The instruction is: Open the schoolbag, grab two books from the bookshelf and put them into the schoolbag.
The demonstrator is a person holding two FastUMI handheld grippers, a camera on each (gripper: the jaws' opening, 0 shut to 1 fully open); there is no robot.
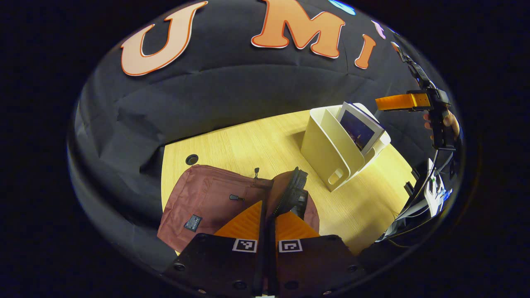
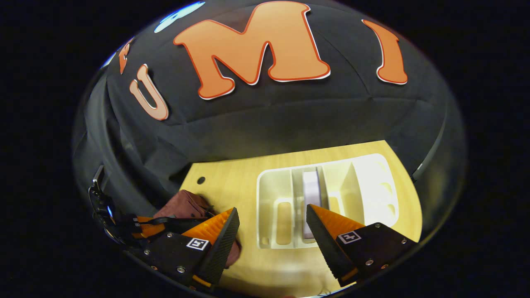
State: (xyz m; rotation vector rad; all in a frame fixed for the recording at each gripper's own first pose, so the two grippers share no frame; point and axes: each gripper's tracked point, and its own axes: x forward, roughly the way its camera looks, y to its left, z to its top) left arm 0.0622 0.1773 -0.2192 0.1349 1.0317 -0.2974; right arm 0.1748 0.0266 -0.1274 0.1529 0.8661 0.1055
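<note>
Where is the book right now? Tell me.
The book stands in the cream bookshelf at the table's right in the left gripper view, beyond the schoolbag.

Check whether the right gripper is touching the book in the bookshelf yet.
Apart. In the right gripper view, the right gripper hangs open above the bookshelf, and bare shelf shows between each finger and the book.

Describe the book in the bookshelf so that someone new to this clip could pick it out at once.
On the wooden table, right of the reddish schoolbag, stands a cream bookshelf with several slots. The book leans in one of its slots. It has white edges and a dark cover, while the slots beside it look empty.
</note>
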